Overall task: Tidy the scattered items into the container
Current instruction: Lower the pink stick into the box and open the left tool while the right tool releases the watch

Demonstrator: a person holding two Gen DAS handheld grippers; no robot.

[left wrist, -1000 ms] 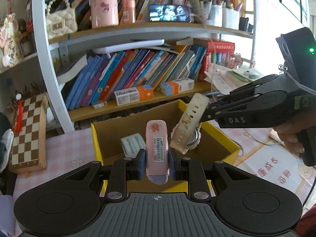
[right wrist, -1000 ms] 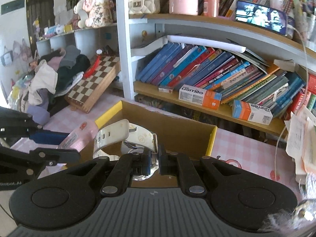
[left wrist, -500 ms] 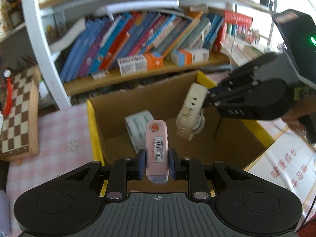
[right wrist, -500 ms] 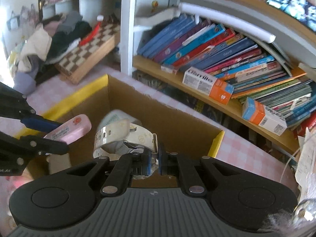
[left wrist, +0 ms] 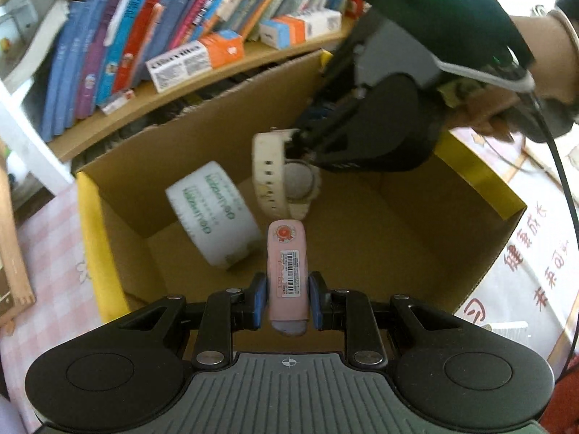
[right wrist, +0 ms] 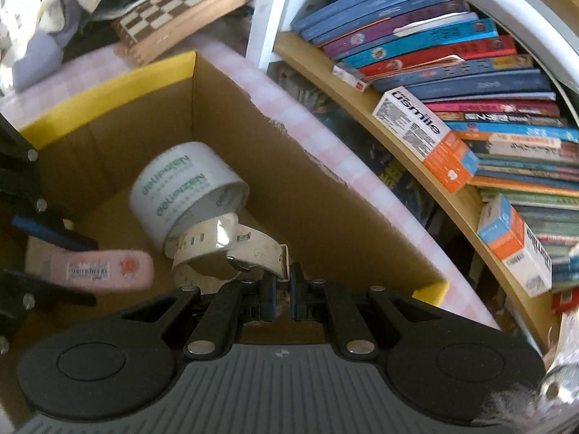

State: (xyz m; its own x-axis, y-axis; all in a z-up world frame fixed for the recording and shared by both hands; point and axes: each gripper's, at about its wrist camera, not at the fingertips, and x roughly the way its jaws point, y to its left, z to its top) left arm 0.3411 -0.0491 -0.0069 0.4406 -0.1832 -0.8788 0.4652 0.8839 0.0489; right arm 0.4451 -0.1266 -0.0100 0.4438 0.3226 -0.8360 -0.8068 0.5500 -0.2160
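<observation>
Our right gripper hiding part of the watch strap between its pads, tube's lower end lost behind our left gripper, tape roll print blurred, book titles unreadable, chessboard cut off at the frame's edge

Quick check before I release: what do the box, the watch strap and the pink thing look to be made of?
Box: corrugated cardboard, matte brown, with yellow top edges. Watch strap: probably silicone or soft plastic, cream and slightly glossy, with punched holes and a metal buckle visible in the right wrist view. Pink item: looks like smooth plastic, satin finish, with a barcode sticker; whether it is hard or soft I cannot tell.
</observation>
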